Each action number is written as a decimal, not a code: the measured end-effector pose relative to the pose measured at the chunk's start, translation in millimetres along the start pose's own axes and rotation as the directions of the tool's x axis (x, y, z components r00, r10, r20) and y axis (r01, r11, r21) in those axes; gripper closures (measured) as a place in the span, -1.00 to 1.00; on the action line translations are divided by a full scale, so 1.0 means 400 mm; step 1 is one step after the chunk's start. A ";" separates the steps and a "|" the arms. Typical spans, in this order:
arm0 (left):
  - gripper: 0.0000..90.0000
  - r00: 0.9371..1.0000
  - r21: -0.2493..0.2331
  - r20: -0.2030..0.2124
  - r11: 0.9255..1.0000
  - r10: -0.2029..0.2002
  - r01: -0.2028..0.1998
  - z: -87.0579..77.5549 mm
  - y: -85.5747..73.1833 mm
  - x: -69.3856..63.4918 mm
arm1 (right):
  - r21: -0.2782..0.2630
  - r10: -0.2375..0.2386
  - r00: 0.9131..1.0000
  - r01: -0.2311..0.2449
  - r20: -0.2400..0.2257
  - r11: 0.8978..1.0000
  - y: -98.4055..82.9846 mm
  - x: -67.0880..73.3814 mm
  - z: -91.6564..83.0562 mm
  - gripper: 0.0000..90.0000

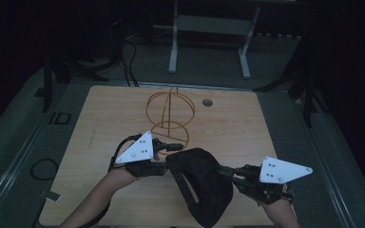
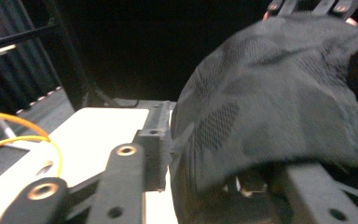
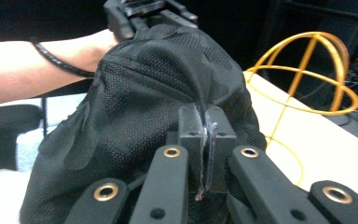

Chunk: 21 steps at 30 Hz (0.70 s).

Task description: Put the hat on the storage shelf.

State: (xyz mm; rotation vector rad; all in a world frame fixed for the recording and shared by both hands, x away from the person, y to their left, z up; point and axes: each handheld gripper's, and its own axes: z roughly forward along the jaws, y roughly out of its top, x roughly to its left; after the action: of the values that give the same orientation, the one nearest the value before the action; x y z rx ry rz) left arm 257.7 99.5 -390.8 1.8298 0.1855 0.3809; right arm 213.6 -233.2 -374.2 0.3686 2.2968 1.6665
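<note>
A black mesh cap hangs above the table's near edge between my two grippers. My right gripper is shut on a fold of its cloth; in the right gripper view the pads press together on the cap. My left gripper sits at the cap's far left edge. In the left gripper view its jaws stand apart, the left fingertip touching the cap and the right one under the cloth. A yellow wire dome stand rises just beyond the cap.
The wooden table has a round grommet hole at the back. Cables and a white desk frame lie on the floor beyond. The wire stand is near the cap's right side in the right gripper view.
</note>
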 end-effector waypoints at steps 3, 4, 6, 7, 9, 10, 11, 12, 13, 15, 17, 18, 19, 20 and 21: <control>0.30 1.000 -0.003 -0.020 1.000 -0.001 0.001 -0.005 -0.002 0.001 | -0.008 0.014 0.999 -0.014 0.029 1.000 0.003 -0.009 -0.013 0.95; 0.29 1.000 -0.002 -0.025 1.000 -0.002 0.002 -0.008 -0.002 0.001 | -0.011 0.024 0.999 -0.024 0.040 1.000 0.003 -0.013 -0.018 0.95; 0.28 0.999 -0.002 -0.037 1.000 -0.003 0.003 -0.012 -0.005 0.001 | -0.015 0.035 0.997 -0.034 0.063 0.999 0.004 -0.020 -0.026 0.95; 0.25 0.999 -0.002 -0.044 1.000 -0.005 0.005 -0.014 -0.007 0.000 | -0.017 0.039 0.996 -0.037 0.080 0.999 0.005 -0.022 -0.030 0.95; 0.21 0.998 -0.005 -0.061 1.000 -0.010 0.009 -0.019 -0.013 0.001 | -0.018 0.047 0.994 -0.045 0.101 0.999 0.006 -0.029 -0.037 0.95; 0.19 0.998 -0.004 -0.066 1.000 -0.016 0.016 -0.023 -0.017 0.002 | -0.022 0.051 0.992 -0.049 0.115 0.999 0.007 -0.032 -0.040 0.95; 0.17 0.996 -0.006 -0.087 1.000 -0.016 0.016 -0.025 -0.022 0.001 | -0.024 0.053 0.991 -0.051 0.126 0.998 0.007 -0.035 -0.043 0.95; 0.10 0.995 -0.008 -0.097 1.000 -0.024 0.024 -0.028 -0.026 0.002 | -0.027 0.058 0.989 -0.054 0.133 0.998 0.007 -0.038 -0.047 0.95; 0.09 0.994 -0.002 -0.109 1.000 -0.027 0.027 -0.030 -0.031 0.002 | -0.033 0.061 0.987 -0.056 0.148 0.998 0.007 -0.041 -0.050 0.95; -0.03 0.990 -0.003 -0.132 0.999 -0.042 0.042 -0.036 -0.040 0.004 | -0.041 0.068 0.983 -0.062 0.168 0.997 0.006 -0.048 -0.057 0.95; -0.14 0.985 0.002 -0.163 0.998 -0.059 0.060 -0.043 -0.051 0.006 | -0.048 0.079 0.978 -0.071 0.193 0.996 0.006 -0.056 -0.062 0.95; -0.21 0.983 0.002 -0.169 0.997 -0.070 0.072 -0.047 -0.057 0.008 | -0.052 0.083 0.976 -0.074 0.203 0.996 0.006 -0.060 -0.065 0.95; -0.28 0.979 0.003 -0.186 0.996 -0.083 0.085 -0.051 -0.064 0.009 | -0.060 0.091 0.972 -0.080 0.215 0.995 0.006 -0.064 -0.067 0.95; -0.31 0.976 0.002 -0.197 0.995 -0.094 0.096 -0.055 -0.071 0.011 | -0.064 0.093 0.970 -0.081 0.224 0.995 0.007 -0.068 -0.069 0.95; -0.39 0.971 -0.001 -0.209 0.993 -0.113 0.115 -0.058 -0.078 0.011 | -0.064 0.096 0.967 -0.083 0.237 0.995 0.008 -0.072 -0.071 0.95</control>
State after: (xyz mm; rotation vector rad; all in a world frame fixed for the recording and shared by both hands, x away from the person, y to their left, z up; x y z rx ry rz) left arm 255.7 130.8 -414.2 1.7789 0.4374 0.4919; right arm 230.1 -267.7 -360.4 0.6333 2.0833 1.6221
